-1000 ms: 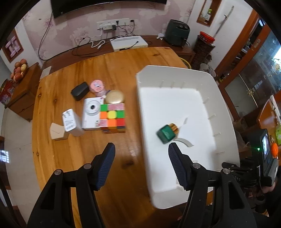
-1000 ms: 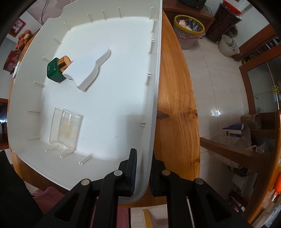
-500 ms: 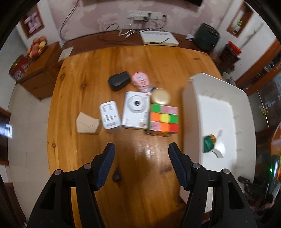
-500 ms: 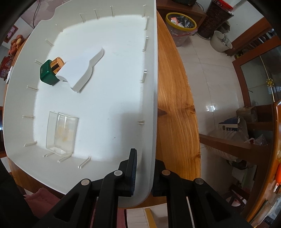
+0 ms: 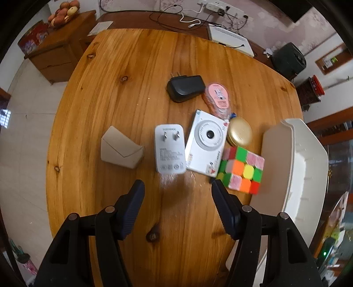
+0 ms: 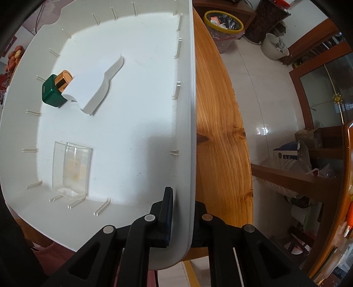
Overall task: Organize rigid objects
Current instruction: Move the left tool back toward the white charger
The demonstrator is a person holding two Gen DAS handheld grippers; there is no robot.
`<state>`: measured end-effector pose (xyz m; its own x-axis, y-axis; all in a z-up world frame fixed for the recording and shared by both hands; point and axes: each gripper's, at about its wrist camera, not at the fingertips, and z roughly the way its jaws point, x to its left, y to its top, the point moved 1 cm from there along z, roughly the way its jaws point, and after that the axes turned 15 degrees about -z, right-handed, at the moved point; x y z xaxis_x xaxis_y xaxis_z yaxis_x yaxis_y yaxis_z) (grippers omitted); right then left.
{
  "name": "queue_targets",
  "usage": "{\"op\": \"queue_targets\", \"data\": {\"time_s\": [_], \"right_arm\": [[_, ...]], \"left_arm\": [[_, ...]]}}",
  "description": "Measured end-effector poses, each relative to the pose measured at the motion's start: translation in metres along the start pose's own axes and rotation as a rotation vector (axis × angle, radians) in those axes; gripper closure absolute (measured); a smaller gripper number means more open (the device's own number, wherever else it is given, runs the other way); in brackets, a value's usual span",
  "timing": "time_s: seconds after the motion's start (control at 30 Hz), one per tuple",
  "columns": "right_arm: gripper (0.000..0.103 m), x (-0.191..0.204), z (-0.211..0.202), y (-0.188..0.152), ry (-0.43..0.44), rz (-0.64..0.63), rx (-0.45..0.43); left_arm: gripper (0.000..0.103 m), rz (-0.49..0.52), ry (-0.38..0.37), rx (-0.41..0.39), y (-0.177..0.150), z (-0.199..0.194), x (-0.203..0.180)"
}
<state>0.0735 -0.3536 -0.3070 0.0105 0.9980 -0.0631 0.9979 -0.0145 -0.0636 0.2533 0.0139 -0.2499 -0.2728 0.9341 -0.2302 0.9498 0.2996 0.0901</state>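
Right wrist: fingers clamp bin wall near table edge.

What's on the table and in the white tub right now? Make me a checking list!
Surface: wooden table, bare in front.
Job's things: white plug, camera, colour cube, black charger, gold tin, beige holder on table; green bottle, clear box in white tub.
Clutter: pink packet.
Grippers: left gripper open; right gripper clamps tub wall.
Cables: wires behind table.
Surroundings: bin.
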Motion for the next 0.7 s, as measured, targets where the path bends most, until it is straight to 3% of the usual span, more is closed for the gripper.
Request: {"op": "queue_targets", "data": {"time_s": [0.7], "right_arm": [[0.093, 0.002, 0.011, 0.008, 0.004, 0.000, 0.029]], "left_arm": [[0.038, -0.097, 0.038, 0.090, 0.026, 0.038, 0.015]]}}
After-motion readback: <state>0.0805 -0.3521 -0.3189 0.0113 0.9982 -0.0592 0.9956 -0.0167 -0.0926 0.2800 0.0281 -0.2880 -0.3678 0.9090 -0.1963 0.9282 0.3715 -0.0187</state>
